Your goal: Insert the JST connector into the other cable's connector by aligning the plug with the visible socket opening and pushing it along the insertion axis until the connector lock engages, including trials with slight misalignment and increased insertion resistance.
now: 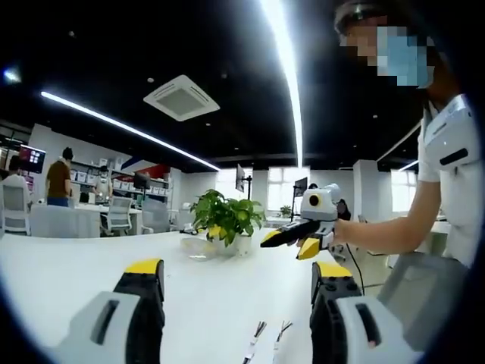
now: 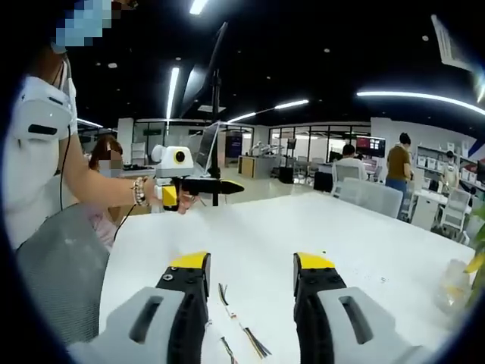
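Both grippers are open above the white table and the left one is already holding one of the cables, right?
Not quite. In the left gripper view, the left gripper is open and holds nothing; the cables lie loose on the white table between its jaws. The right gripper is open too.

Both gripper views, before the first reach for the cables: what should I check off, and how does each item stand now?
1. Left gripper open and empty: ok.
2. Right gripper open and empty: ok.
3. Cables lying loose on the white table, between the jaws: ok.
4. Plug and socket told apart: cannot tell, only thin wire ends show.
5. Connectors aligned: not ok, neither is picked up yet.
6. Potted plant well beyond the cables: ok.
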`<state>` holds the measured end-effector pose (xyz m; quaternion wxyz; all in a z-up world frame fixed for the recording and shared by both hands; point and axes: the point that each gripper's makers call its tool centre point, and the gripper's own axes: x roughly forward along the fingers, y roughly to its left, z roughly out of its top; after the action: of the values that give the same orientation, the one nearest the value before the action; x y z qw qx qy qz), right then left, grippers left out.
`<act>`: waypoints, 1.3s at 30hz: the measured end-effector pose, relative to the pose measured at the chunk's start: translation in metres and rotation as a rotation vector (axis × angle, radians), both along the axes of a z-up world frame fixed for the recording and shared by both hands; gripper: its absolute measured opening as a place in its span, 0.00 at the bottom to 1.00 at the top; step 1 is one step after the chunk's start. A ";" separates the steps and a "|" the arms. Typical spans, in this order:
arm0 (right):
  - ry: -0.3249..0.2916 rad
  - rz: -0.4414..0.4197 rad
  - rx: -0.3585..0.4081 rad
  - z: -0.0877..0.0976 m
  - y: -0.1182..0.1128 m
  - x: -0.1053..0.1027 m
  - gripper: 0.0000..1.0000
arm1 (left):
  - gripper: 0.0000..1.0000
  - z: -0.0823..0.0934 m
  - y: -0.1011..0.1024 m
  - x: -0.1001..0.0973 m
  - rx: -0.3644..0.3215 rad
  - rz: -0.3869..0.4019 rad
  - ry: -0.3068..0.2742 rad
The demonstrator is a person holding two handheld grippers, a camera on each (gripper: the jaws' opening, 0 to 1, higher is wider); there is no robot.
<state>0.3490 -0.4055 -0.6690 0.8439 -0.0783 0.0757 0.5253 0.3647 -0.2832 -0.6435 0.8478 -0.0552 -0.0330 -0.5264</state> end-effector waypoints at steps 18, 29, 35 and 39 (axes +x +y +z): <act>0.123 0.114 -0.137 -0.078 0.015 -0.005 0.36 | 0.69 -0.080 -0.032 0.001 0.140 -0.113 0.119; 0.175 0.176 -0.266 -0.120 0.022 -0.007 0.33 | 0.65 -0.116 -0.047 -0.003 0.211 -0.133 0.165; 0.192 0.198 -0.304 -0.134 0.025 -0.003 0.33 | 0.64 -0.134 -0.053 -0.006 0.258 -0.141 0.185; 0.207 0.212 -0.335 -0.146 0.024 -0.003 0.33 | 0.61 -0.147 -0.059 -0.012 0.313 -0.164 0.175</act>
<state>0.3456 -0.3811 -0.8148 0.7470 -0.1707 0.2394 0.5962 0.3529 -0.3420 -0.7908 0.8001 0.0293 0.1279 -0.5854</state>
